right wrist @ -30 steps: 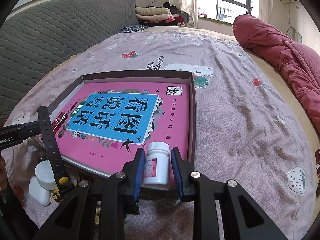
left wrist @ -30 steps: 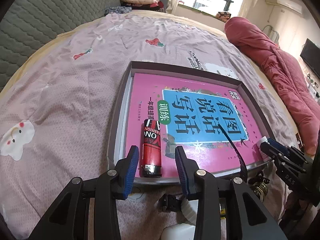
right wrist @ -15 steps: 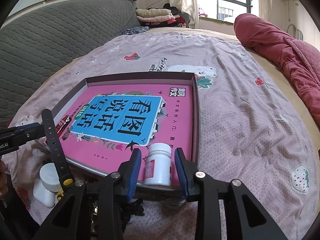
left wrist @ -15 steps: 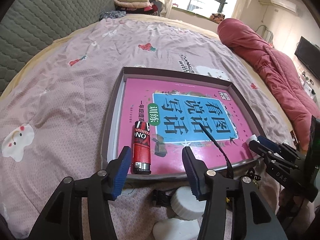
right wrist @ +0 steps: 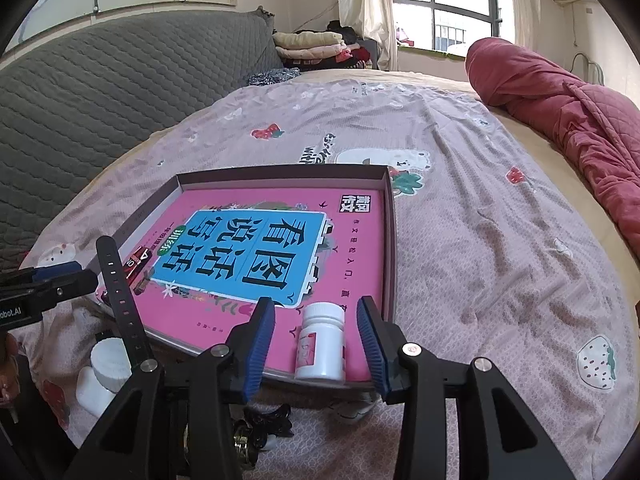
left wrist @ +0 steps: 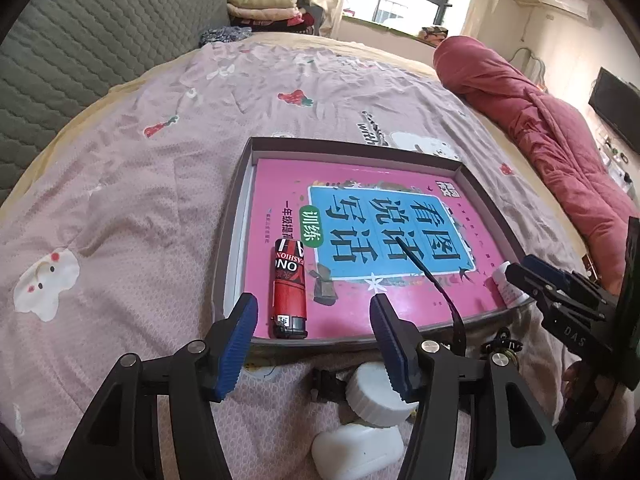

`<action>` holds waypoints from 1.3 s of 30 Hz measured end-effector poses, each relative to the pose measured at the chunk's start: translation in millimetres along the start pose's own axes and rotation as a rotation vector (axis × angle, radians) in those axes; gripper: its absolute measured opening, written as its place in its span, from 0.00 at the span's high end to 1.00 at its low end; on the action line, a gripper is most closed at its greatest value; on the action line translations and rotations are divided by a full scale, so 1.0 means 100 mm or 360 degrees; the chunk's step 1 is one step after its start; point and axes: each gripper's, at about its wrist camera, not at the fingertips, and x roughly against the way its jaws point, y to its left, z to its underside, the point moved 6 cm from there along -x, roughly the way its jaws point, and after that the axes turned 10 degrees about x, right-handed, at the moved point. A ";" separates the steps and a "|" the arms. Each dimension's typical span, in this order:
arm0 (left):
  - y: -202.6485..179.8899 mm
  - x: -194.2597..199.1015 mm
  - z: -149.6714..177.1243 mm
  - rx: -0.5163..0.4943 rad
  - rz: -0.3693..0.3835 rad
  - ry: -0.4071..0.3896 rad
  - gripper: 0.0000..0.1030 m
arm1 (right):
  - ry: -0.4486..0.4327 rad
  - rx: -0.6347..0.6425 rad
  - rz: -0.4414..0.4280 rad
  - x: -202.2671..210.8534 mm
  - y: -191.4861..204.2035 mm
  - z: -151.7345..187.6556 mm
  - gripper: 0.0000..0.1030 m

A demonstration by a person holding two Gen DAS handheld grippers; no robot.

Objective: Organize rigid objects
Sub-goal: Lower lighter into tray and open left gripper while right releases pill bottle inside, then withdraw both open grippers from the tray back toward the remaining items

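A dark brown tray [left wrist: 236, 216] lies on the bed with a pink book [left wrist: 360, 184] inside it. A red lighter [left wrist: 290, 284] rests flat on the book's near left part. My left gripper [left wrist: 312, 316] is opening around the lighter's near end, its blue pads clear of it. A small white pill bottle [right wrist: 322, 344] stands upright on the book [right wrist: 360, 248] in the tray's [right wrist: 390, 240] near right corner. My right gripper [right wrist: 316, 312] is opening too, with the bottle between its pads and a gap on both sides.
A larger white bottle [left wrist: 374, 400] lies on the pink bedsheet in front of the tray, beside a black watch strap [left wrist: 440, 292] and a metal key ring [left wrist: 500, 346]. A red quilt [left wrist: 560, 152] is heaped at the right. A grey quilted headboard [right wrist: 100, 92] runs along the left.
Both pairs of jaws have spread apart. The right pads have come off the white pill bottle, which stays standing on the book. The left jaws have widened around the lighter.
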 end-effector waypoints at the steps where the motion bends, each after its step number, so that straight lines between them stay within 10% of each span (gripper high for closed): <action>1: -0.01 0.01 0.00 -0.0002 0.0002 -0.0002 0.42 | -0.0003 0.0000 0.0001 0.01 -0.01 0.00 0.59; 39: 0.03 0.46 0.21 -0.0073 -0.0015 -0.0051 0.32 | -0.0134 0.0048 0.0083 0.52 0.13 0.06 0.51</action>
